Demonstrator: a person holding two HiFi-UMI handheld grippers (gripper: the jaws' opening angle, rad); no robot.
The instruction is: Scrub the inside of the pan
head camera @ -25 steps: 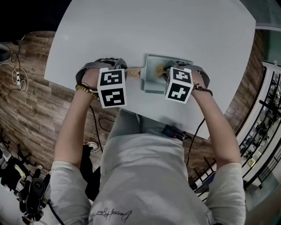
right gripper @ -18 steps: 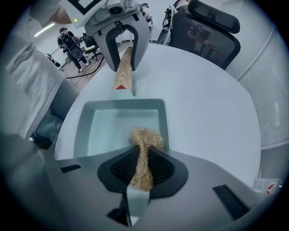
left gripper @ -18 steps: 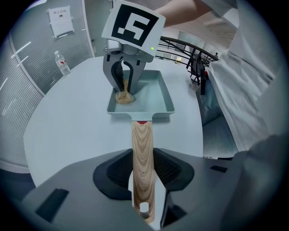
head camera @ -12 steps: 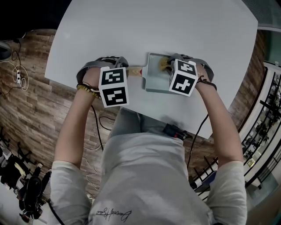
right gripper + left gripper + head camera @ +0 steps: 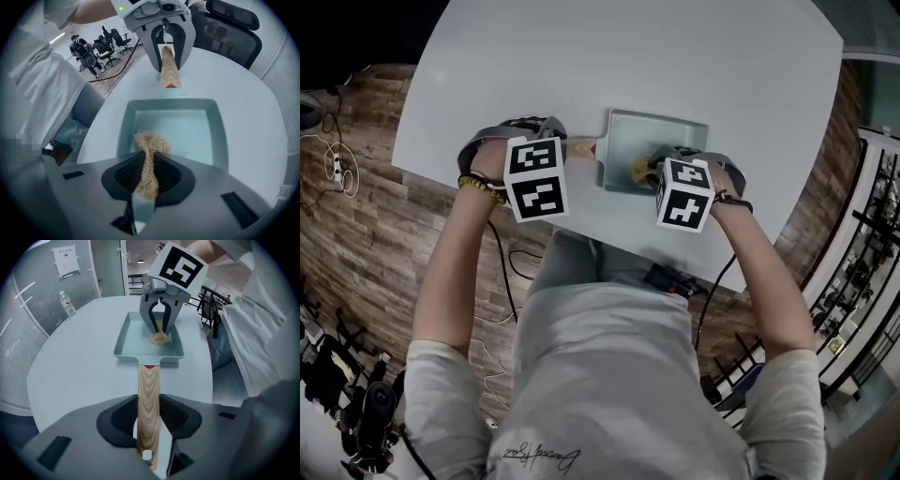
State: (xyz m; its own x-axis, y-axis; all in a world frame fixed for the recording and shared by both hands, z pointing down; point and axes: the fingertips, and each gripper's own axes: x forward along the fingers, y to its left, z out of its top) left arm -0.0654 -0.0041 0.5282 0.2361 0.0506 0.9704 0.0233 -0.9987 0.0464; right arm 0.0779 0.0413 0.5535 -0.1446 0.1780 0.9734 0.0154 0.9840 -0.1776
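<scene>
My left tongs (image 5: 149,422) are clenched on the pan's wooden handle (image 5: 149,386), one dark pad pressed to each side of it near its end. They point steeply down, and the handle runs straight out from them to the pan. My right tongs (image 5: 147,176) are clamped on a tuft of straw-coloured scrubber (image 5: 151,143). The pads pinch its narrow waist and the bushy end fans out below them onto the pan's floor.

The pan (image 5: 661,128) is a shallow, square, pale blue-green one. It sits flat on the table (image 5: 628,56), close to the edge nearest my body, with its handle pointing to my left. From the head view, the scrubber is down inside it by the wall on my side, a little toward the end away from the handle. The rest of the pan's floor shows bare. A small red collar (image 5: 148,366) marks where the handle meets the pan.

The table is light grey with rounded corners. A clear bottle (image 5: 69,305) stands well apart from the pan at the table's far rim in the left gripper view. Around the table lies a wood-plank floor (image 5: 356,234), and office chairs (image 5: 108,44) stand in the background of the right gripper view.
</scene>
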